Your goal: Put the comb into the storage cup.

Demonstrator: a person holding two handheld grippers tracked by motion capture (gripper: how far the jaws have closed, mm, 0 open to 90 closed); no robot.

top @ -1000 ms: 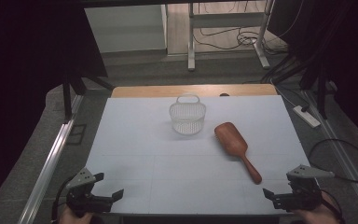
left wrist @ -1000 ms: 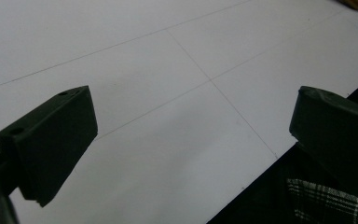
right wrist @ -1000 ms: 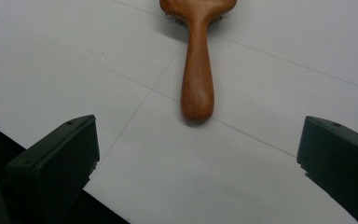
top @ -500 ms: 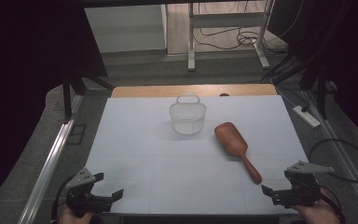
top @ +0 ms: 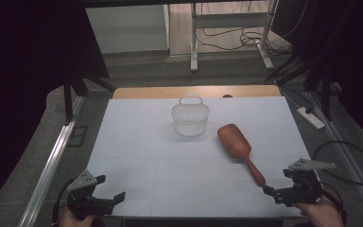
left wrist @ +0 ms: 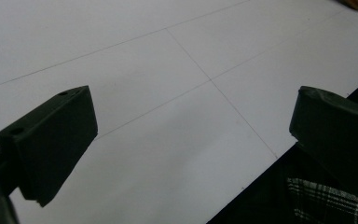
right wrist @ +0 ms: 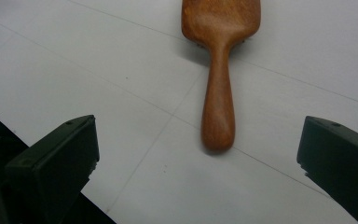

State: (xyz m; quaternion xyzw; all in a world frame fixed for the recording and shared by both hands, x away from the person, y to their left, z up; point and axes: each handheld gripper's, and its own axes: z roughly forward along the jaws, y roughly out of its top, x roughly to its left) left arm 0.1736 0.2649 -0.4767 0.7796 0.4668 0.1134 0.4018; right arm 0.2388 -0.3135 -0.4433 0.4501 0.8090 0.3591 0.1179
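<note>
You are at the approach; your right tool (top: 275, 193), jaws apart, faces the hairbrush (top: 238, 149) handle lying right of the basket (top: 190, 119); ease forward, straddle the handle, close; left tool (top: 109, 202) waits apart.

Basket (top: 190, 119) sits left of the hairbrush (top: 240, 150) (handle toward the near edge).

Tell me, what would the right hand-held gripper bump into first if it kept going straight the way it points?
Probably the wooden hairbrush. The right hand-held gripper has its jaws wide open, and the brush handle's end lies on the white table just ahead, between them. How high the gripper is held is hard to judge.
</note>
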